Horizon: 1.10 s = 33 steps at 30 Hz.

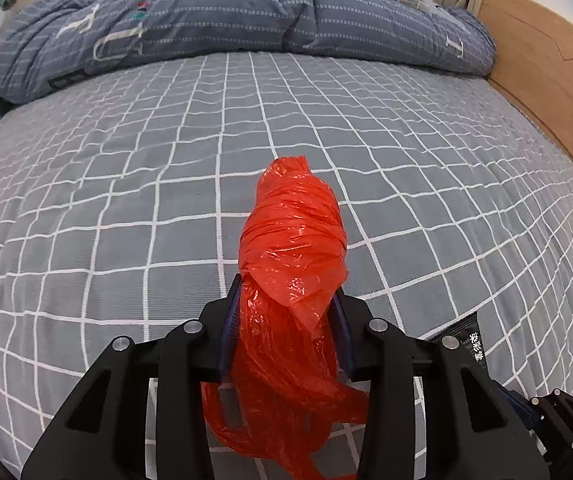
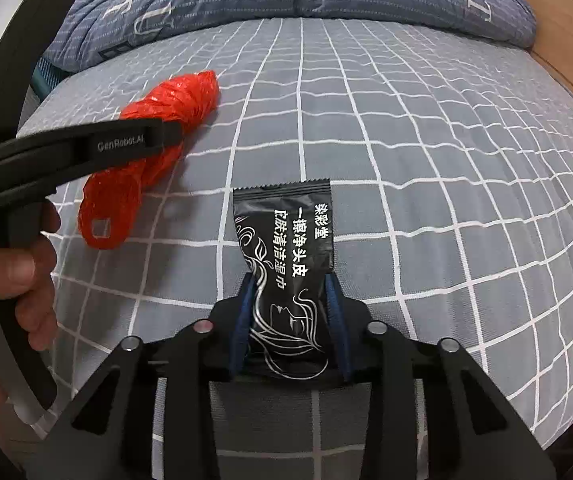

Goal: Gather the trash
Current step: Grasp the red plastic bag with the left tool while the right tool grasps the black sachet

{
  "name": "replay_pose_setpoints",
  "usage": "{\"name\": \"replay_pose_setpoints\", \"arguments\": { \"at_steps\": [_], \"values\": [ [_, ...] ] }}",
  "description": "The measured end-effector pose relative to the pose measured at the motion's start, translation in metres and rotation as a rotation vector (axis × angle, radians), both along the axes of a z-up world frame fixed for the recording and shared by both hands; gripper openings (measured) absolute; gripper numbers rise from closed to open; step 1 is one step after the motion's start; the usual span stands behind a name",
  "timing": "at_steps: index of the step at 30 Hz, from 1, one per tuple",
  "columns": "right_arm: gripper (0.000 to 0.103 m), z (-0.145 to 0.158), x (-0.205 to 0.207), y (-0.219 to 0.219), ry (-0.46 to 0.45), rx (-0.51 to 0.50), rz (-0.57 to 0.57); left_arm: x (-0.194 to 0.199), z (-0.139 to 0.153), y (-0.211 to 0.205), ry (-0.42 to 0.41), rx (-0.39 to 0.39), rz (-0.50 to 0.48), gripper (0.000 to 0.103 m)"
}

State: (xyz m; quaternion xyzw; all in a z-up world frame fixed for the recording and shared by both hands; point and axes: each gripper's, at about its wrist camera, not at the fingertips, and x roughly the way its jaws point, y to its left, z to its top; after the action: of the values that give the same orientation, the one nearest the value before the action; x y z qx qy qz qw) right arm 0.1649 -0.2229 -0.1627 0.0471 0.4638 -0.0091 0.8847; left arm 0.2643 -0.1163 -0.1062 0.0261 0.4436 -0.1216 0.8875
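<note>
A grey checked bed sheet spreads below a rumpled blue quilt. The left gripper clamps a red plastic bag. The right gripper pinches a black wipe packet.

One red bag, one black sachet

Bag: red; packet: black, white print; bed: grey, white grid; quilt: blue, dashed stripes.

Black plastic fingers with blue pads, silver screws, "GenRobot.AI" lettering; bare hand, seemingly.
</note>
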Motion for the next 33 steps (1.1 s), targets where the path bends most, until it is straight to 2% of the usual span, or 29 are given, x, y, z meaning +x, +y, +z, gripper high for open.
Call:
{"name": "replay_pose_setpoints", "arguments": {
  "at_steps": [3,7,9,17,33],
  "values": [
    [0.022,0.004,-0.001,0.001,-0.003,-0.009,0.006,-0.003,0.004,0.005,-0.006,0.000,0.012,0.038],
    [0.019,0.000,0.000,0.002,0.011,-0.012,0.007,-0.009,0.012,0.012,-0.013,-0.003,0.026,0.038],
    [0.012,-0.001,0.000,0.002,0.013,-0.008,0.007,-0.013,0.015,0.014,-0.015,-0.003,0.029,0.038],
    [0.011,0.011,-0.006,0.003,-0.014,-0.002,-0.005,-0.036,0.026,0.024,-0.017,-0.005,0.034,0.038],
    [0.011,0.066,-0.047,0.027,-0.156,-0.077,0.027,-0.096,0.056,0.061,-0.048,-0.037,0.070,0.038]
  ]
}}
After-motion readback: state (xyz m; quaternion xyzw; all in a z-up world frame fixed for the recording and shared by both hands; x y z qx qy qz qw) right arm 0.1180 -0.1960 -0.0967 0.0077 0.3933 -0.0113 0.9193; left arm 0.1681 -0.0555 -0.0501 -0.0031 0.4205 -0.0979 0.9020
